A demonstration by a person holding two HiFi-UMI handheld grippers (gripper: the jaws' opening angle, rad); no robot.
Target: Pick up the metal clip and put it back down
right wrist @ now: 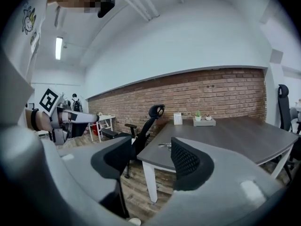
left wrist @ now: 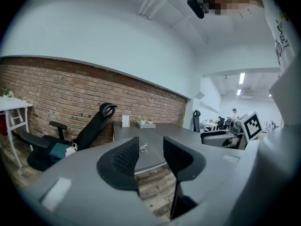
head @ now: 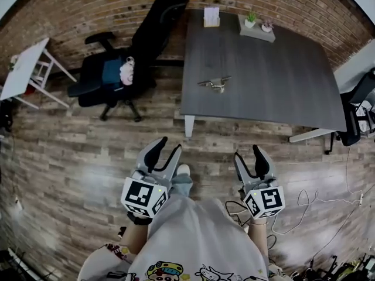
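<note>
The left hand-held gripper is hanging open and empty above the wooden floor, well apart from the desk. The metal clip is lying on the desk, near its front left part. The right hand-held gripper is also standing open, holding nothing. I think the risk is this: the clip is small and low, so jaws arriving off-centre could be pushing it away instead of catching it.

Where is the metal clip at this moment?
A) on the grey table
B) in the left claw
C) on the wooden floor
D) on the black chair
A: the metal clip lies on the grey table, apart from the open, empty left claw and right claw.
</note>
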